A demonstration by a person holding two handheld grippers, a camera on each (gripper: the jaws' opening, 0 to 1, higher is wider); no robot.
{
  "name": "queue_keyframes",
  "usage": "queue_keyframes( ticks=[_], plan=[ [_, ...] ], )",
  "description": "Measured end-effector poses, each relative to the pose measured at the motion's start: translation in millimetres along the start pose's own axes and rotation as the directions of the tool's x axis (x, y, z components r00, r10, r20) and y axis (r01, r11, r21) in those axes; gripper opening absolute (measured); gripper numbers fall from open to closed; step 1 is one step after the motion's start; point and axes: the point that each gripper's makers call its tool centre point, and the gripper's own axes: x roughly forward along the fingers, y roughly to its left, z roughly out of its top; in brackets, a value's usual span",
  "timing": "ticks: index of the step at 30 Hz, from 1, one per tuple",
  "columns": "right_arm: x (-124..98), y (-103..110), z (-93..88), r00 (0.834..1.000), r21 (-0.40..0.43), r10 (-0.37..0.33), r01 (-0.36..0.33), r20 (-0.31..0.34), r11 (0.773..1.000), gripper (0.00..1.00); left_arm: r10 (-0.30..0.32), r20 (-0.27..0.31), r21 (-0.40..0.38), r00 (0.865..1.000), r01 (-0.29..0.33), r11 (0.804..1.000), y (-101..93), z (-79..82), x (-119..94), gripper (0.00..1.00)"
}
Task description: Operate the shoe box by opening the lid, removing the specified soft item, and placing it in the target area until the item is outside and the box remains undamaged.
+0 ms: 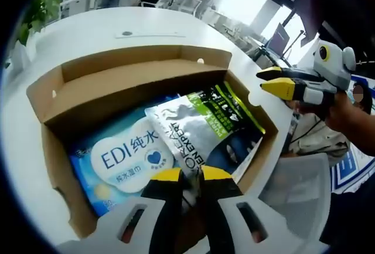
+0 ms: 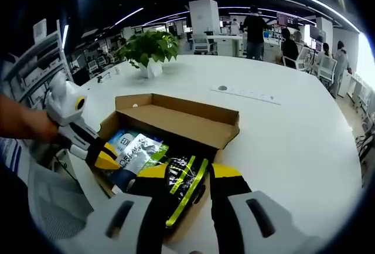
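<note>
**Box open, packs inside, nothing lifted**

Shoe box [image 1: 58,98] sits on the white tabletop [image 1: 117,22], lid flipped back. Left tongs [image 1: 186,178] at the box's near edge, tips almost pressed together, a corner of the silver-green pouch [image 1: 196,125] between them; can't tell if pinched. Blue wipes pack [image 1: 126,157] lies just left of the tips. Right tongs [image 2: 188,175] spread over the box [image 2: 176,119], straddling a black-yellow-green pack [image 2: 184,186]. Potted plant [image 2: 149,48] well beyond.
</note>
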Motion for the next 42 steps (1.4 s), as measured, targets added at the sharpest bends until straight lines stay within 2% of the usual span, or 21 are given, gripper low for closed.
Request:
queue_keyframes(
  ticks=[9,19,29,35,39,41,42],
  plan=[
    [2,9,-8.4,0.999,-0.004,0.026,-0.026,-0.022,1.000,0.23,0.010,0.017,-0.018,1.000,-0.010,1.000,2.6,3.5,1,0.00],
    [13,22,-14.0,0.997,-0.032,0.050,-0.052,-0.059,0.998,0.21,0.037,0.039,-0.042,0.999,-0.035,0.998,17.3,-4.6,-12,0.00],
    [34,28,-26.8,0.988,-0.045,0.061,-0.068,-0.144,0.997,0.23,0.048,0.046,-0.068,0.998,-0.045,0.997,25.0,-11.0,-19,0.00],
    [45,30,-37.6,0.975,-0.016,0.072,-0.077,-0.209,0.997,0.19,0.046,0.049,-0.069,0.998,-0.042,0.997,25.6,-9.5,-19,0.00],
    [46,25,-41.2,0.968,-0.024,0.040,-0.048,-0.248,0.999,0.15,0.048,0.046,-0.072,0.998,-0.044,0.996,26.1,-9.8,-18,0.00],
    [45,24,-45.5,0.961,0.004,0.042,-0.043,-0.272,0.999,0.14,0.049,0.049,-0.071,0.998,-0.046,0.996,25.9,-9.4,-18,0.00],
    [46,23,-43.9,0.964,0.007,0.042,-0.042,-0.264,0.999,0.13,0.050,0.048,-0.071,0.998,-0.047,0.996,26.1,-9.5,-18,0.00]
  ],
)
